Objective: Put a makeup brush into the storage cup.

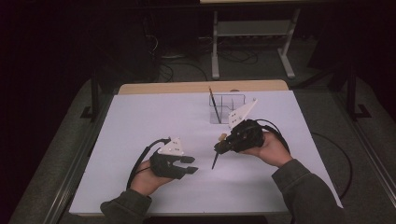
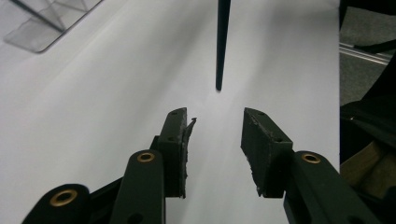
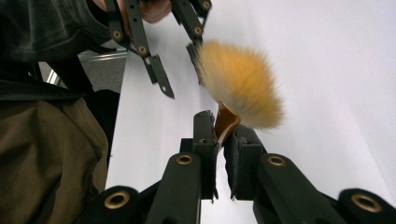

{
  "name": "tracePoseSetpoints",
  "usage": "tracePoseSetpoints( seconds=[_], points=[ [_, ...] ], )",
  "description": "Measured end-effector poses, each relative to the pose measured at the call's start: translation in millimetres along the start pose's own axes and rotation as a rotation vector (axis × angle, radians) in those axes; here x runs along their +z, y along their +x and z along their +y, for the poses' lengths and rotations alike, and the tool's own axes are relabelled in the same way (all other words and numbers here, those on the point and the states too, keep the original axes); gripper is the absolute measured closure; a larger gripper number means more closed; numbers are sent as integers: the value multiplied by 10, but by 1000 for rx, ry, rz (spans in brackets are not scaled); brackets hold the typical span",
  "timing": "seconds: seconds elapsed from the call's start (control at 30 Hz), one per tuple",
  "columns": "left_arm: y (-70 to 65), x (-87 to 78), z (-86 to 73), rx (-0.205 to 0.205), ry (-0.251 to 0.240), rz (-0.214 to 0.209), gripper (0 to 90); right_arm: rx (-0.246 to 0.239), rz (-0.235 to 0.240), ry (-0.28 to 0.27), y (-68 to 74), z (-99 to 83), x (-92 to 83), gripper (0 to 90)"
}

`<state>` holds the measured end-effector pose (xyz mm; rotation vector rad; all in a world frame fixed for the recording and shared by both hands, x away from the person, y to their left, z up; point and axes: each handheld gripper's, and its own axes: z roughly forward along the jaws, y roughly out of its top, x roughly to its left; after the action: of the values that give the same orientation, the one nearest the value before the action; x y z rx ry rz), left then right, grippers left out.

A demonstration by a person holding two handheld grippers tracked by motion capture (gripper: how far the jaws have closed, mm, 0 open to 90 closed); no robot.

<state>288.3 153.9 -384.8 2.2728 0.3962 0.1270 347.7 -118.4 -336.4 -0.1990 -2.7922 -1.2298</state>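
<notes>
Brush (image 1: 218,150) pinched near its bristles by the right hand-held gripper (image 1: 221,143), handle tip over mid-worktop (image 1: 140,121); left hand-held gripper (image 1: 190,164) spread, empty; carrying step, presumably calling for placement in the clear organizer (image 1: 227,109) toward the far edge.

1. You sit at a table (image 1: 140,121) covered by a white sheet, in what looks like a lab or recording room: dark surroundings, grey carpet.
2. Beyond the table's far edge, loose cables (image 1: 182,65) trail across the floor beside the white metal legs of a second bench (image 1: 215,51).
3. Black stands (image 1: 95,93) flank the table left and right.
4. On the table's far side stands a clear plastic organizer (image 1: 227,108).
</notes>
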Motion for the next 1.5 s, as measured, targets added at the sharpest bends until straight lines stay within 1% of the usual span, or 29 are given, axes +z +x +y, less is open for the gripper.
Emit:
tracePoseSetpoints(
  seconds=[0.17,0.23,0.27,0.3,0.4,0.53,0.6,0.63,0.67,0.7,0.8,0.87,0.97,1.0,1.1,1.13,1.17,1.27,1.4,1.43,1.5],
  points=[
    [37,-99,-87,-22,-4,24,584,15,-23,12,-64,3,-77,824],
    [48,-142,-127,-23,5,34,575,15,-30,13,-94,2,-110,824],
    [48,-157,-148,-28,3,41,568,23,-37,14,-104,2,-131,824],
    [52,-171,-168,-34,3,44,561,19,-42,17,-120,1,-147,824],
    [67,-206,-220,-49,-1,50,541,32,-48,21,-152,-4,-188,824],
    [82,-257,-252,-50,6,65,524,43,-62,37,-202,1,-249,824],
    [86,-286,-271,-49,7,73,523,44,-67,32,-231,10,-279,824],
    [88,-301,-284,-53,9,76,519,54,-70,32,-243,16,-292,824],
    [90,-315,-302,-53,6,80,520,50,-73,34,-265,20,-307,824],
    [92,-332,-319,-53,4,83,523,61,-75,35,-278,25,-319,824],
    [106,-377,-367,-70,3,92,509,67,-87,43,-318,39,-356,825],
    [113,-402,-393,-73,1,98,507,71,-97,47,-343,40,-374,824],
    [124,-439,-429,-75,8,108,497,75,-100,56,-380,45,-392,825],
    [124,-447,-443,-89,2,109,493,76,-103,62,-390,50,-398,824],
    [138,-478,-476,-98,0,119,487,79,-109,70,-427,69,-422,824],
    [149,-489,-483,-89,5,122,486,85,-108,69,-439,77,-429,824],
    [146,-488,-492,-101,-1,125,484,84,-110,74,-454,84,-437,824],
    [153,-501,-513,-105,3,130,477,87,-114,85,-495,111,-448,824],
    [164,-523,-532,-113,-3,135,472,94,-123,90,-548,148,-471,824],
    [171,-530,-535,-106,3,136,468,91,-124,92,-567,159,-481,824],
    [170,-527,-545,-124,-4,137,463,99,-124,96,-582,175,-495,825]
  ],
)
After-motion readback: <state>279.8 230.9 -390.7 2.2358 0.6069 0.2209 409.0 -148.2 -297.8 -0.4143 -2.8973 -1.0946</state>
